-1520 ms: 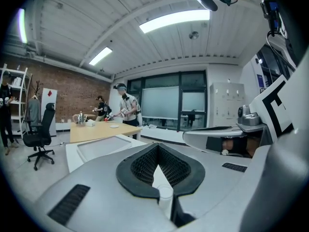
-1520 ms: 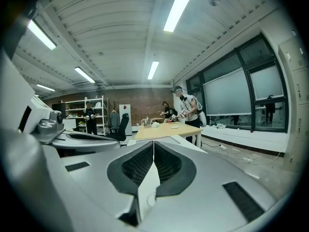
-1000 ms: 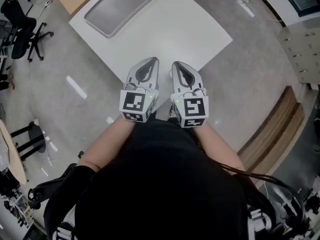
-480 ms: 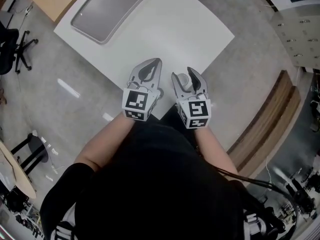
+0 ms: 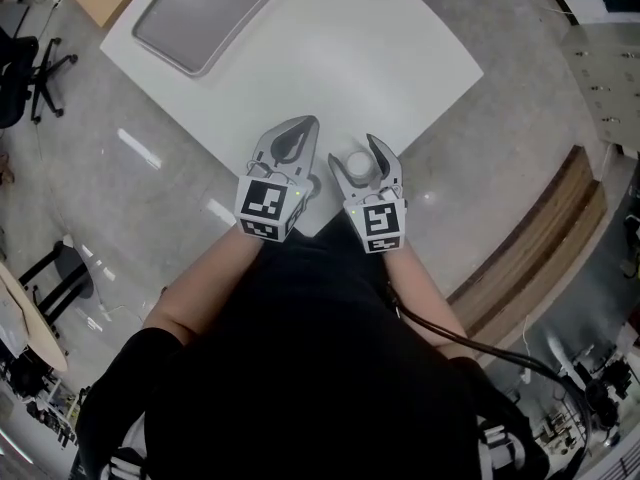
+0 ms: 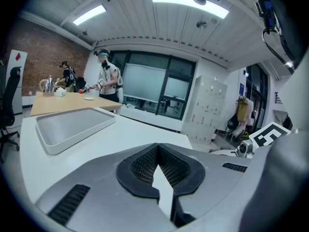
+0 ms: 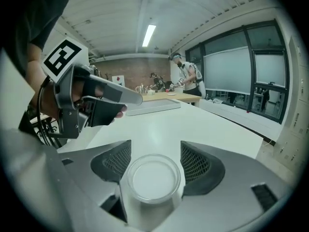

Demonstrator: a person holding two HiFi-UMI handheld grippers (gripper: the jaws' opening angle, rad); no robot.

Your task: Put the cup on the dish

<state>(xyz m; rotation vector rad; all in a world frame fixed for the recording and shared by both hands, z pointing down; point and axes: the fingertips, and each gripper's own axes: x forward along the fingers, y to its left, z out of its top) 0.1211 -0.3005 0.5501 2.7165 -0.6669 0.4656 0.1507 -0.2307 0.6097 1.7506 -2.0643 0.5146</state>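
A small white cup (image 5: pixel 357 163) stands upright on the white table (image 5: pixel 330 58), close to its near corner. My right gripper (image 5: pixel 354 150) has its jaws around the cup. They have just been opening and stand wide, pads clear of it. From the right gripper view the cup (image 7: pixel 154 178) shows as a round rim between the two mesh pads (image 7: pixel 197 162). To the left, my left gripper (image 5: pixel 300 126) is shut and empty above the table edge; its tips (image 6: pixel 157 146) meet. A grey tray (image 5: pixel 210 13) lies at the far left of the table.
The same tray (image 6: pixel 72 127) lies ahead and to the left in the left gripper view. A wooden table (image 6: pixel 67 100) with people at it stands behind. An office chair (image 5: pixel 30 63) is on the floor at left and a wooden bench (image 5: pixel 540 248) at right.
Both grippers have sunk toward the table's near corner. The right jaws went from shut to wide, and the cup now shows between them. The left gripper stayed shut.
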